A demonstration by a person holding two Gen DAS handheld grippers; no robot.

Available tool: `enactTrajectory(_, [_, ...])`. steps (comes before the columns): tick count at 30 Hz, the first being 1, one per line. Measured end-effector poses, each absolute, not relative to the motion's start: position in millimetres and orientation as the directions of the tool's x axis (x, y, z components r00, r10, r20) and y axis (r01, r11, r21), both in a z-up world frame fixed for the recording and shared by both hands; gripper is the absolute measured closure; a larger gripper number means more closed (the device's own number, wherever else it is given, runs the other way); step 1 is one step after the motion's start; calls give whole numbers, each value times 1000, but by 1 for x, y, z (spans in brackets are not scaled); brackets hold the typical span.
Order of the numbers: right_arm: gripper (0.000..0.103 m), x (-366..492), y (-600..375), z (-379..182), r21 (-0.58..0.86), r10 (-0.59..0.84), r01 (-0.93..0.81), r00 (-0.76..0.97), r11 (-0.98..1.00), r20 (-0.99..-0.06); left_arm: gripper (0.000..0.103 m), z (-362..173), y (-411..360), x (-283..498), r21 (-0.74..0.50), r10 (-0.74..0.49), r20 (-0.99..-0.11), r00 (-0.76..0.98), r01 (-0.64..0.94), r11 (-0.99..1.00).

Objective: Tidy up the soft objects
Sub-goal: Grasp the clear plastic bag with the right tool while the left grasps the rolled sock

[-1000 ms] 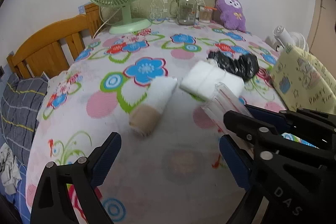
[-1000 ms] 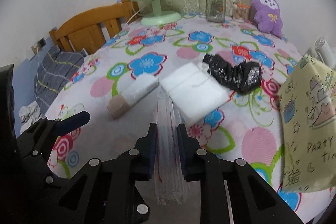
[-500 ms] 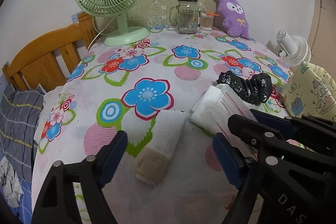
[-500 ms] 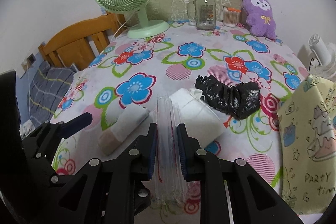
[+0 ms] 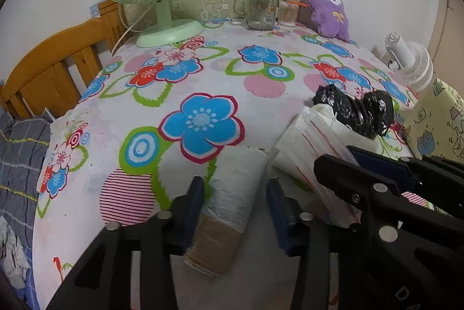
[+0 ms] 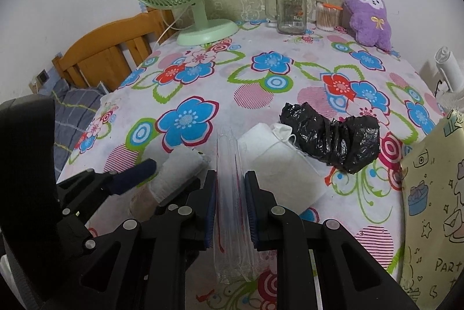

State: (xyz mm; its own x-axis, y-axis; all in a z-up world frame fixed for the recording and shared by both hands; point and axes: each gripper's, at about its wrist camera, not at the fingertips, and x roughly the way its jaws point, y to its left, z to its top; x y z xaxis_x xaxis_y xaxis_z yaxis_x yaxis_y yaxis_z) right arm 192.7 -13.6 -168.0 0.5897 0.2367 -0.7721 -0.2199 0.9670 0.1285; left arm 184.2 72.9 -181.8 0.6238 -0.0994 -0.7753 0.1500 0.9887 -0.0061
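Left tongs [image 5: 233,201] are spread apart around the roll [image 5: 229,202], one blue pad on each side. The left pad looks like it's touching the roll, the right one is off it. The roll is soft, white and crinkly with a tan band round the near end, lying on the floral tabletop [image 5: 116,135] right at the near edge.

Right tongs [image 6: 230,198] are clamped on a clear bag [image 6: 230,194], a thin flat plastic thing with a red line along it, standing on edge between the pads. Its bottom end is partly hidden behind the black frame.

Just right of the roll sits a white pad [image 6: 278,167], flat and squarish with a bit of string on top, and past that a crumpled shiny black bag [image 6: 330,138] touching its far corner. On the far right a yellow paper bag [image 6: 432,194] is cut off by the frame edge
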Motion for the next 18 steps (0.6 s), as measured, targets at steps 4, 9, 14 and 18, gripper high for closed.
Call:
enactTrajectory(4, [81, 193, -15, -169, 135, 241, -220, 585, 966, -774, 74, -184, 69, 181, -14, -116, -781, 614, 169, 986])
enactTrajectory(9, [81, 191, -16, -169, 137, 243, -220, 583, 966, -775, 78, -182, 67, 175, -33, -132, -779, 613, 169, 985])
enactTrajectory(14, [81, 187, -19, -169, 136, 240, -216, 584, 967, -776, 78, -173, 65, 167, -33, -127, -763, 634, 158, 987])
enactTrajectory(18, [81, 181, -23, -164, 135, 236, -210, 592, 968, -770, 78, -165, 61, 161, -33, -127, -753, 645, 157, 987])
